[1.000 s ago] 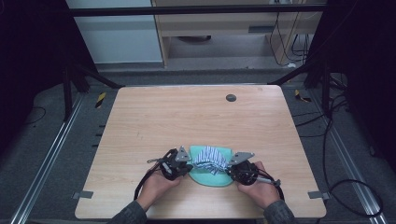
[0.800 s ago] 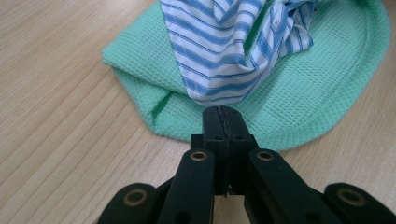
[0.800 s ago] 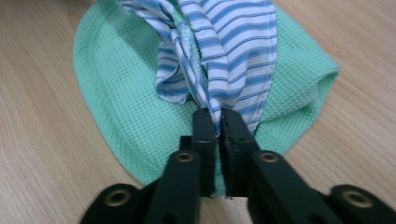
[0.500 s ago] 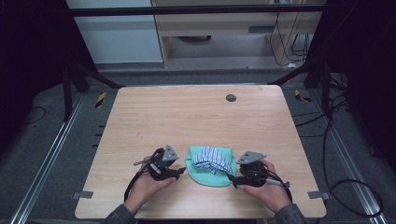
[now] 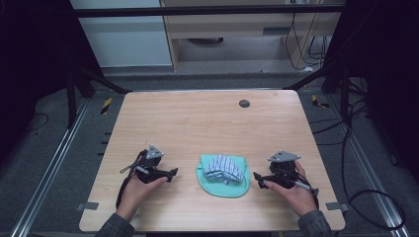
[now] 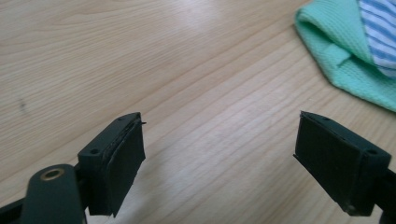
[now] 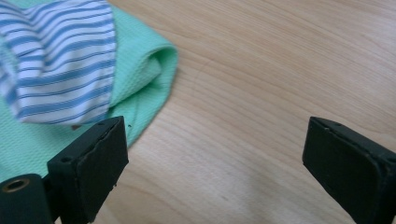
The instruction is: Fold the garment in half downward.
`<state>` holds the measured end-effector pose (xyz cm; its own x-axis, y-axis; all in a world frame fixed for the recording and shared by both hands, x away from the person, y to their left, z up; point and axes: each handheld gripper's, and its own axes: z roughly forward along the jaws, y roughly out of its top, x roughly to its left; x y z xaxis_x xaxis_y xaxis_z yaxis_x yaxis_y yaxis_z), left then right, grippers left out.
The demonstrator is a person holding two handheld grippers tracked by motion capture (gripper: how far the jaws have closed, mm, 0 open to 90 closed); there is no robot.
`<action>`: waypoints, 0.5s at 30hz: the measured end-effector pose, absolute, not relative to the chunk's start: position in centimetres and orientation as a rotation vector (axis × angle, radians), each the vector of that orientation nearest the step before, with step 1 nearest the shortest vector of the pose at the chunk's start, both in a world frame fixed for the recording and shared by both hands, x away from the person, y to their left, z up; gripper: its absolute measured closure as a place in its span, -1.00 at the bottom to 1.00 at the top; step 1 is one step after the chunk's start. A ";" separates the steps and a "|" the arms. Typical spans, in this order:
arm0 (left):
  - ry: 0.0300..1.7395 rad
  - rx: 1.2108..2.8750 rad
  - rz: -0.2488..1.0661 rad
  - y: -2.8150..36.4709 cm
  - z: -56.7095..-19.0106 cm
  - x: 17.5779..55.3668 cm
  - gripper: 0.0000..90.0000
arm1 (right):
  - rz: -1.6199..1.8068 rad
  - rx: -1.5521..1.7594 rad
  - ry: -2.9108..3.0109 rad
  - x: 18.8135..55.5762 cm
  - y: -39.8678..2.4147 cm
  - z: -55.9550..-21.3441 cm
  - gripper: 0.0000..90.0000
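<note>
Now my two tongs sit on either side of the cloth bundle, neither one touching it. The green cloth (image 5: pixel 223 183) lies flat on the wooden table (image 5: pixel 207 123) near my edge, and the blue-striped cloth (image 5: pixel 225 167) sits crumpled on top of it. My left gripper (image 5: pixel 171 173) rests well to the left of the bundle, pointing toward it; its jaws have just been opening and now stand wide apart with only bare wood between them. In the left gripper view the green cloth (image 6: pixel 341 56) shows at the upper right, beyond the jaws, with a strip of the striped cloth (image 6: pixel 380 32) at the corner. My right gripper (image 5: pixel 258 178) lies just beside the bundle's right edge, its jaws likewise having just opened, wide apart and holding nothing. In the right gripper view the green cloth (image 7: pixel 144 88) reaches behind the left jaw, the striped cloth (image 7: pixel 60 60) lying above it.
</note>
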<state>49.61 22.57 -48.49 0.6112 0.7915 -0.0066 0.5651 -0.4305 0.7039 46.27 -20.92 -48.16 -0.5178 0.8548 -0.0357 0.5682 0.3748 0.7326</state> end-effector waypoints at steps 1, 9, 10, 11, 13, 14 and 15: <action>1.063 2.156 0.429 22.6 -48.5 49.6 -0.66 | 0.946 1.233 2.229 46.3 -20.9 -48.2 -0.84; 1.095 2.141 0.440 23.9 -48.6 50.0 -0.66 | 0.915 1.280 2.205 47.8 -22.2 -48.6 -0.83; 1.100 2.137 0.438 24.0 -48.7 50.1 -0.66 | 0.915 1.294 2.201 48.0 -22.3 -48.6 -0.83; 1.101 2.137 0.434 24.1 -48.8 50.3 -0.66 | 0.910 1.297 2.200 48.2 -22.5 -48.6 -0.83; 1.106 2.152 0.433 24.2 -48.9 50.6 -0.67 | 0.901 1.313 2.189 48.6 -22.8 -48.7 -0.83; 1.109 2.158 0.429 24.3 -48.9 50.7 -0.68 | 0.897 1.318 2.185 48.8 -23.0 -48.7 -0.83; 1.111 2.157 0.435 24.3 -48.9 50.8 -0.68 | 0.892 1.322 2.180 49.0 -23.1 -48.8 -0.83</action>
